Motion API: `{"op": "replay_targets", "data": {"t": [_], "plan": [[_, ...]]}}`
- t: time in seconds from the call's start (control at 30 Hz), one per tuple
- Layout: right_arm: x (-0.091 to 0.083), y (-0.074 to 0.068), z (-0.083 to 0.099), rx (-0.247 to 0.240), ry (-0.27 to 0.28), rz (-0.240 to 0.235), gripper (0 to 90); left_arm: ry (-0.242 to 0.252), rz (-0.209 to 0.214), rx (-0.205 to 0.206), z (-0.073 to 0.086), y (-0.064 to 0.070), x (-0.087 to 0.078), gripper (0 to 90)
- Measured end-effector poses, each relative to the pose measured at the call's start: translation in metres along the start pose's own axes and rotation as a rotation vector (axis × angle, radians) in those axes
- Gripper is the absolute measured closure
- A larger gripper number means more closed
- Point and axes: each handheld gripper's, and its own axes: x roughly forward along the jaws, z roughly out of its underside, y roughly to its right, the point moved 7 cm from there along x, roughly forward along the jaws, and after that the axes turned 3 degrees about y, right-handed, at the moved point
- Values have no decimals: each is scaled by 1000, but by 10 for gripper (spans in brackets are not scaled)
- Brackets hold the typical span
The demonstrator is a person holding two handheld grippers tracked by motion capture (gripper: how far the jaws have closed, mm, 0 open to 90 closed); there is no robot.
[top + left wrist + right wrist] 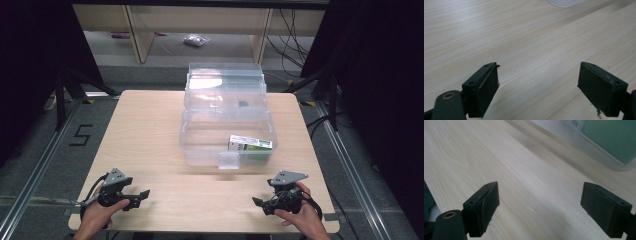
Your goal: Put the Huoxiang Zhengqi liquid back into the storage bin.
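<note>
**Two claws spread wide at the near edge, one clear box ahead**

Two grippers rest low over the near strip of the table (150, 135), one in each of my hands. My left gripper (141, 195) sits near the near-left corner, its jaws wide apart with nothing between them; in the left gripper view its pads (599, 90) frame bare wood. My right gripper (257, 202) sits near the near-right corner, jaws just as wide and holding nothing. Between the two lies an open stretch of pale wood-grain board, free for moving.

Farther in, right of centre, stands one clear plastic box (200, 145), lid thrown back toward the far edge. Its near wall is well apart from both claws. One latch tab (229, 160) hangs at the middle of that wall. Inside, against the near-right corner, lies one green-and-white carton (250, 143); the right gripper view shows its green face (610, 137) through the wall.

Beyond the far edge: grey floor, pale wooden furniture legs, loose cables, one small bag (196, 40). A "5" (81, 135) is marked on the floor at left.
</note>
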Motion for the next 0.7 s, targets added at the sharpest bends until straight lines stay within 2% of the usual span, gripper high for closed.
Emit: {"op": "replay_targets", "data": {"t": [0.03, 0.07, 0.13, 0.17, 0.2, 0.27, 0.33, 0.4, 0.5, 0.57, 0.7], "plan": [[1, 1, 1, -11, 17, 11, 162, 0, 0, 0, 0, 0, 0, 161], [-1, 1, 2, -5, 6, 5, 162, -1, 0, 0, 0, 0, 0, 161], [-1, 3, 5, 5, 17, 23, 162, -3, 0, 3, 0, 0, 0, 161], [-4, 4, 8, 2, 0, 27, 162, 7, 2, 5, 0, 0, 0, 161], [-5, 2, 10, 35, -12, 24, 162, 6, 2, 4, 0, 0, 0, 161], [-6, 8, 12, -2, -2, 36, 162, -1, 0, 3, 0, 0, 0, 161], [-7, 9, 13, 4, 6, 44, 162, -1, 0, 2, 0, 0, 0, 161], [-7, 8, 15, 30, 10, 46, 162, 0, 0, 2, 0, 0, 0, 161], [-8, 13, 16, 7, 10, 45, 162, 0, 0, 1, 0, 0, 0, 161], [-9, 12, 17, 35, 1, 47, 162, -1, 0, 1, 0, 0, 0, 161], [-9, 14, 17, 16, 10, 48, 162, -4, 1, 5, 0, 0, 0, 160]]}}
